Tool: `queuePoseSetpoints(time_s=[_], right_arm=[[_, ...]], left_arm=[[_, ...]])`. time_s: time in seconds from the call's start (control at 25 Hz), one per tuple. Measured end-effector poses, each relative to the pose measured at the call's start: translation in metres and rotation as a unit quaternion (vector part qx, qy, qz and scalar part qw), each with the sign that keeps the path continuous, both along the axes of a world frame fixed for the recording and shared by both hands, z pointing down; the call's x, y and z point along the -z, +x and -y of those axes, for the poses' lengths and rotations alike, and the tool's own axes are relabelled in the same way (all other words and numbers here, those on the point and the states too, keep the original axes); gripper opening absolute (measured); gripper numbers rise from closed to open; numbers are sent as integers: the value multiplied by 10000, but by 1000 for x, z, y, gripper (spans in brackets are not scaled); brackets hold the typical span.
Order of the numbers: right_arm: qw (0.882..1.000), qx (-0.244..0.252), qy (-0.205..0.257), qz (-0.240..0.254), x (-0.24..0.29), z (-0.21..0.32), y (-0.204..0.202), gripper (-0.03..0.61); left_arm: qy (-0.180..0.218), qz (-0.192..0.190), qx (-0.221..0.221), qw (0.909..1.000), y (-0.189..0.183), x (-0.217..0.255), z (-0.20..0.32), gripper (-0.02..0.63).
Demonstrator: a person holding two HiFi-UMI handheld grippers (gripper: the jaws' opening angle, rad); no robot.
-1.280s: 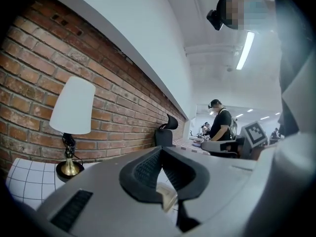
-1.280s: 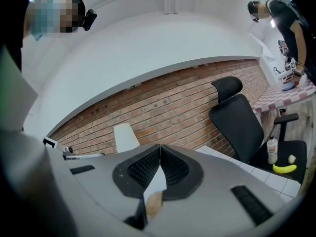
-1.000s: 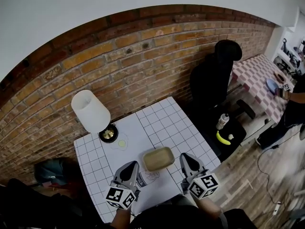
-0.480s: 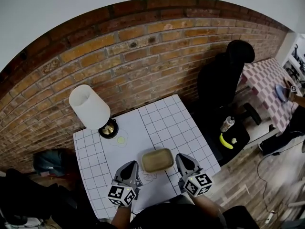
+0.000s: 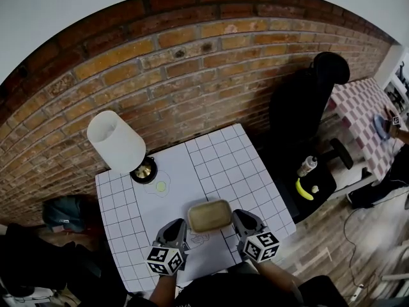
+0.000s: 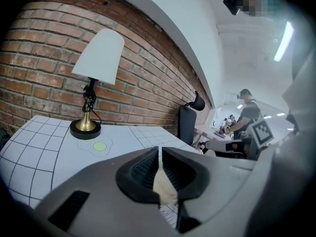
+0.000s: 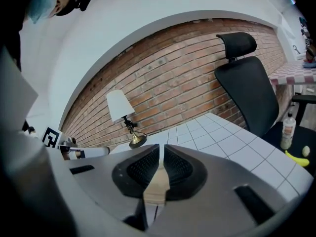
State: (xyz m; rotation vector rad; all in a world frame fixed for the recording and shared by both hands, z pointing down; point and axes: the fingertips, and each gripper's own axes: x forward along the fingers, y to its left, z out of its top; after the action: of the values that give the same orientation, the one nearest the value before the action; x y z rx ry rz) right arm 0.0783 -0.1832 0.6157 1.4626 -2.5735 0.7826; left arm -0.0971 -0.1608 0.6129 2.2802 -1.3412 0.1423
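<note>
Saw a white-shaded lamp standing at the far left corner of the gridded tabletop, with a yellow-green dot just near of its brass base. Found the left gripper at the near edge, left of centre, fingers pressed together on the left rim of a tan tray, a strip of tan pinched between the ribbed pads. Placed the tray at the near middle of the tabletop, between the two grippers, long side running left to right; showed only a plain tan bottom inside. Could not tell resting from lifted. Found the right gripper just right of the tray, fingers likewise clamped on the right rim. Saw, further right and off the tabletop, a black chair carrying a bottle and a banana on its seat.
</note>
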Motion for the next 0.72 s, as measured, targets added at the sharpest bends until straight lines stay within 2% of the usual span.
queuePoseSetpoints(time_s=[0.28, 0.36, 0.52, 0.64, 0.72], right_arm=[[9993, 52, -365, -13, -25, 1, 0, 13], [9985, 7, -549, -24, -35, 1, 1, 107], [9970, -4, -771, -16, -47, 0, 2, 131], [9961, 80, -873, 9, -52, 0, -2, 177], [9956, 133, -930, 11, -55, 0, -5, 186]], left_arm=[[-299, -57, 19, 9995, -1, -20, 6, 14], [-397, -64, 44, 9992, -1, -26, 8, 45], [-617, -93, 20, 9980, 1, -38, 8, 118], [-792, -92, -90, 9968, 6, -47, 8, 181], [-887, -116, -140, 9959, 10, -52, 9, 196]])
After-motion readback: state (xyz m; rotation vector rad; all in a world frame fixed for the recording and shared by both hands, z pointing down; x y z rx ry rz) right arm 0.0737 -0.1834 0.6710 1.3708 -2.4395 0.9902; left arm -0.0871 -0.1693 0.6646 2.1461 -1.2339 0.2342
